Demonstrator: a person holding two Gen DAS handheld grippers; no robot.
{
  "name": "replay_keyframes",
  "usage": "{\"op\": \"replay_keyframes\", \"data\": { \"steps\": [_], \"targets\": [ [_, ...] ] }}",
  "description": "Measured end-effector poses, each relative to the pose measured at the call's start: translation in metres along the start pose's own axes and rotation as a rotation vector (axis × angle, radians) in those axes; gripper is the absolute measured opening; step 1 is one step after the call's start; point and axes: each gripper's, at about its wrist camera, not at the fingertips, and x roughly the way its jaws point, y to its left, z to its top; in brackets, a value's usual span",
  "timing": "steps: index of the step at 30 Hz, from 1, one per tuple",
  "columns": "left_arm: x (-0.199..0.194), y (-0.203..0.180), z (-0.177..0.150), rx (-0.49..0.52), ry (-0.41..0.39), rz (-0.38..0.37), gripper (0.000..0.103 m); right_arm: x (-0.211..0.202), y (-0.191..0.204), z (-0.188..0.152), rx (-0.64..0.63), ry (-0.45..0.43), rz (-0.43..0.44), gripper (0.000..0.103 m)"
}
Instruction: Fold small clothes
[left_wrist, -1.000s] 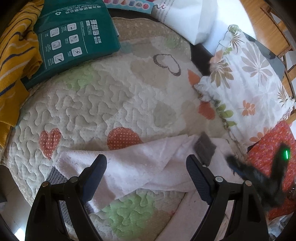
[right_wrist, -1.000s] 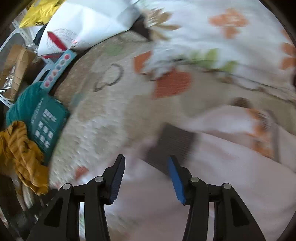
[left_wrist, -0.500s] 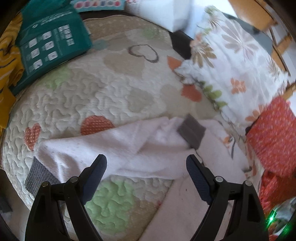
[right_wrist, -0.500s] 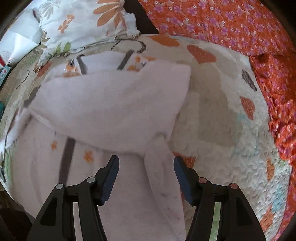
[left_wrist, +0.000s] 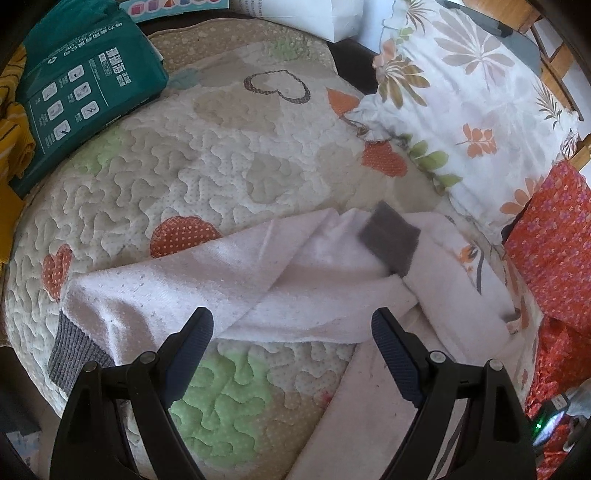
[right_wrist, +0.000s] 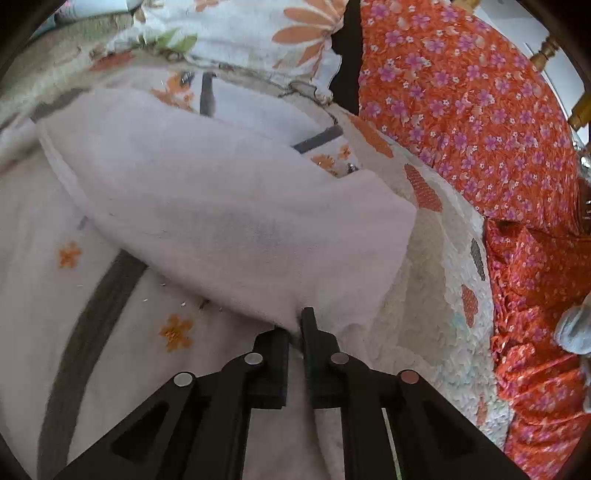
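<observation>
The right gripper (right_wrist: 295, 328) is seen with its fingers pinched together on the near edge of the pale pink garment (right_wrist: 229, 206), whose folded body spreads away from the tips over a printed layer. The left gripper (left_wrist: 291, 328) is held with fingers wide apart and nothing between them, just above a sleeve of the same garment (left_wrist: 229, 291). That sleeve is laid across the quilted heart-print mat (left_wrist: 192, 155), its grey cuff (left_wrist: 72, 350) lying left of the fingers.

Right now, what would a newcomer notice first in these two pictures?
First the pale pink garment with grey cuffs, spread across the heart-patterned quilt. The right claw is shut on its edge, while the left claw hangs open above it. An orange floral cloth lies at right.
</observation>
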Motion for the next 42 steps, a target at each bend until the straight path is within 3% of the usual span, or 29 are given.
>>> {"op": "replay_keyframes", "data": {
  "steps": [6, 14, 16, 18, 24, 28, 35, 42],
  "targets": [
    [-0.004, 0.003, -0.001, -0.011, -0.001, -0.003, 0.087, -0.011, -0.053, -0.028, 0.213, -0.003, 0.006, 0.004],
    [-0.007, 0.015, 0.000, -0.028, 0.004, -0.001, 0.087, 0.028, -0.090, -0.075, 0.426, 0.141, 0.034, 0.007],
    [-0.011, 0.026, 0.006, -0.048, -0.003, -0.002, 0.087, 0.031, -0.093, -0.081, 0.475, 0.140, 0.029, 0.039],
    [-0.017, 0.043, 0.016, -0.082, -0.032, 0.010, 0.087, 0.024, -0.096, -0.084, 0.492, 0.154, -0.030, 0.055],
    [-0.054, 0.123, 0.033, -0.323, -0.171, 0.111, 0.087, -0.018, -0.085, -0.094, 0.450, 0.103, 0.043, 0.060],
    [-0.067, 0.152, 0.028, -0.395, -0.188, 0.093, 0.087, -0.037, -0.044, -0.084, 0.376, 0.045, 0.148, 0.060],
    [-0.093, 0.195, 0.024, -0.508, -0.268, 0.131, 0.087, -0.088, 0.112, -0.024, 0.097, -0.082, 0.460, 0.060],
    [-0.107, 0.240, 0.020, -0.628, -0.299, 0.109, 0.087, -0.121, 0.263, 0.012, -0.140, -0.084, 0.667, 0.061]
  ]
}}
